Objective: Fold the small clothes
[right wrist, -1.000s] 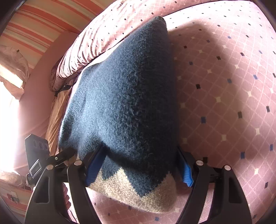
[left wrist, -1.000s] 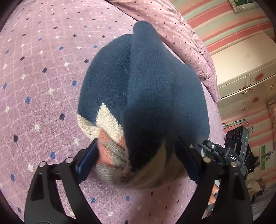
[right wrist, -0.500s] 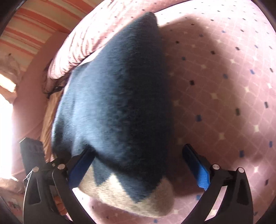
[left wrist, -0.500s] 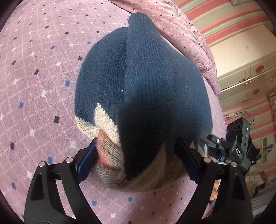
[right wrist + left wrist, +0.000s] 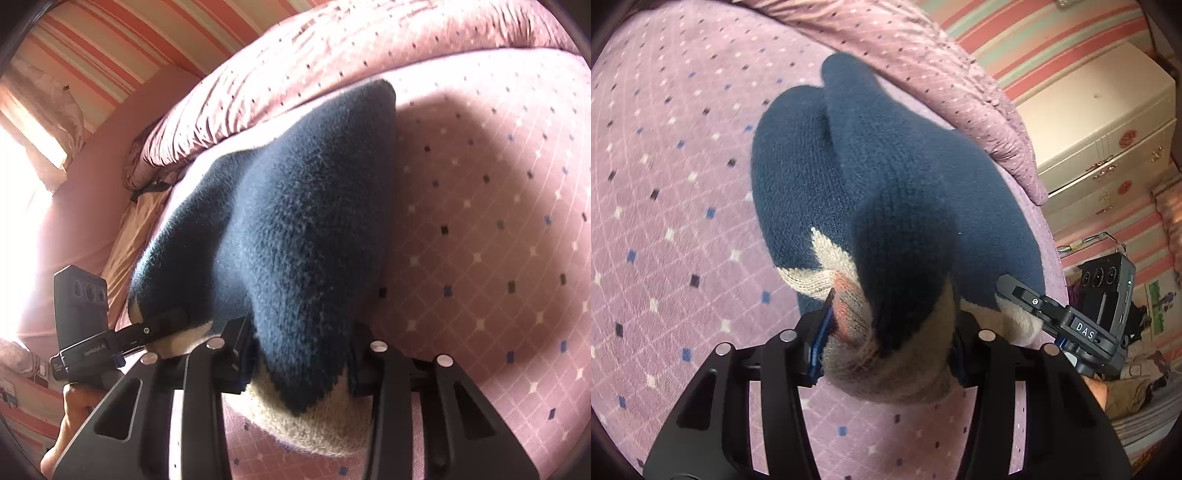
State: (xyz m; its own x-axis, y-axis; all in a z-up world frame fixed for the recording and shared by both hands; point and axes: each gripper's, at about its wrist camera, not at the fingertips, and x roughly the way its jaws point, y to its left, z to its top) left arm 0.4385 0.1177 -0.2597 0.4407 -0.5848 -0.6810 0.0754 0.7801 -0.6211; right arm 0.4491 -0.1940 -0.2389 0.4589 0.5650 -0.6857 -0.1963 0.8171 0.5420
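Grasp step. The left gripper (image 5: 890,343) and right gripper (image 5: 295,354) have just closed, their fingers pinching the beige hem of a navy knit sweater (image 5: 886,192) lying on the pink bedspread (image 5: 665,221). Next: lift both corners evenly, carry them toward the far edge.

Daylight blows out the right wrist view's left edge; both views sharp, fisheye-bent, dark-cornered.

- A home bedroom.
- A bed (image 5: 683,184) spread with a pink diamond-patterned cover fills both views.
- A matching bunched quilt (image 5: 332,66) lies along its far side.
- Striped pink wallpaper (image 5: 1034,40) covers the walls.
- A cream chest of drawers (image 5: 1108,147) with red ornaments stands beside the bed.
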